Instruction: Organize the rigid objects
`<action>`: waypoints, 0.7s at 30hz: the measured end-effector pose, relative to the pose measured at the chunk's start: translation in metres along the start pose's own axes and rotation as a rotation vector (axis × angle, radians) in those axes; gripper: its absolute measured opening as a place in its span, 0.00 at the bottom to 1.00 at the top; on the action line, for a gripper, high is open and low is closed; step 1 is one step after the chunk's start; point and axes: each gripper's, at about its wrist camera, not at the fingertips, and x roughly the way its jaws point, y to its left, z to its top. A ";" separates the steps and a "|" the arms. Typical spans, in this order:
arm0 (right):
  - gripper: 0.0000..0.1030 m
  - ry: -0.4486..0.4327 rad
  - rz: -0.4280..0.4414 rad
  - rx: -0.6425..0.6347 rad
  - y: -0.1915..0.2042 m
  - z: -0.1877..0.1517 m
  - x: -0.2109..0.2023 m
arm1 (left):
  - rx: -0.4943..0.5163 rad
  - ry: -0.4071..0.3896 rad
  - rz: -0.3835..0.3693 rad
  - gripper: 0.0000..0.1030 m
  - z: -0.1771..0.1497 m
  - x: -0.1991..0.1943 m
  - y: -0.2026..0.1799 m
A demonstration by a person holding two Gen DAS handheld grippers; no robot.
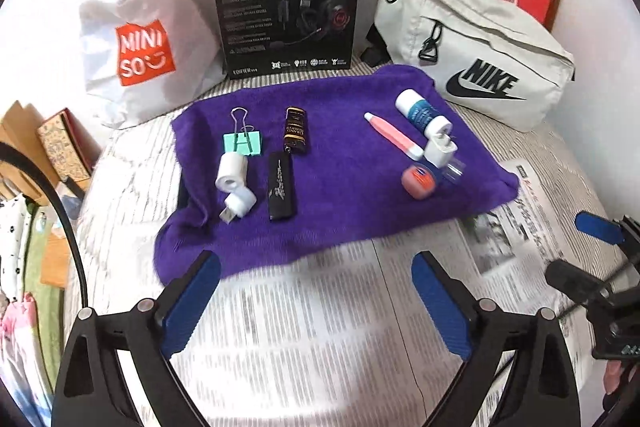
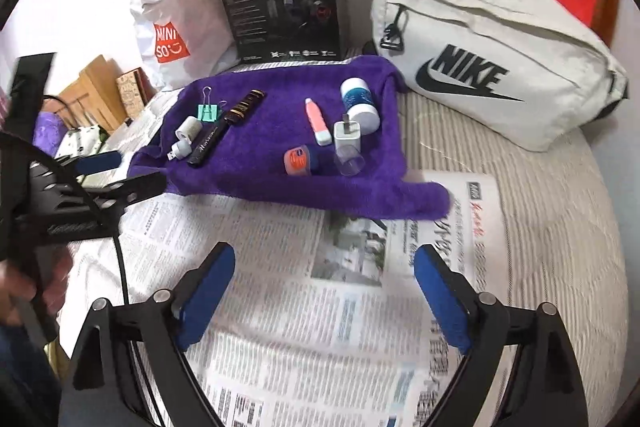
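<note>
Purple towel (image 1: 320, 163) lies on newspaper (image 1: 320, 327), bearing two groups of small objects. Left wrist view: binder clip (image 1: 242, 141), white tape roll (image 1: 231, 171), USB adapter (image 1: 239, 206) and two dark lighters (image 1: 282, 187) at left; pink tube (image 1: 394, 135), blue-labelled bottle (image 1: 420, 111), wall plug (image 1: 439, 150) and lip-balm tin (image 1: 418, 182) at right. Left gripper (image 1: 316, 267) hovers over the newspaper, fingers spread, nothing between them. Right wrist view: right gripper (image 2: 324, 263) likewise spread and empty above the newspaper, short of the towel; Nike bag (image 2: 492, 67) behind.
</note>
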 end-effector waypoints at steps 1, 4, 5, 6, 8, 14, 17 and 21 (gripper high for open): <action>0.88 0.005 -0.006 -0.002 0.002 -0.002 -0.003 | 0.000 -0.010 0.004 0.97 -0.005 -0.008 -0.002; 0.91 0.005 -0.018 -0.004 0.008 -0.010 -0.013 | -0.018 -0.028 0.000 0.98 -0.018 -0.026 -0.008; 0.93 0.003 -0.028 0.000 0.010 -0.013 -0.018 | -0.024 -0.032 -0.006 0.98 -0.022 -0.032 -0.010; 0.94 0.003 -0.032 0.003 0.011 -0.015 -0.020 | -0.034 -0.036 -0.009 0.98 -0.026 -0.036 -0.011; 0.96 0.000 -0.039 0.014 0.013 -0.020 -0.027 | -0.044 -0.041 -0.005 0.98 -0.034 -0.043 -0.014; 1.00 -0.009 -0.109 0.016 0.018 -0.032 -0.045 | -0.065 -0.054 0.016 0.98 -0.055 -0.064 -0.016; 1.00 -0.020 -0.109 0.039 0.015 -0.037 -0.055 | -0.083 -0.065 0.015 0.98 -0.061 -0.074 -0.014; 1.00 -0.028 -0.105 0.049 0.015 -0.041 -0.065 | -0.092 -0.075 0.011 0.98 -0.066 -0.085 -0.014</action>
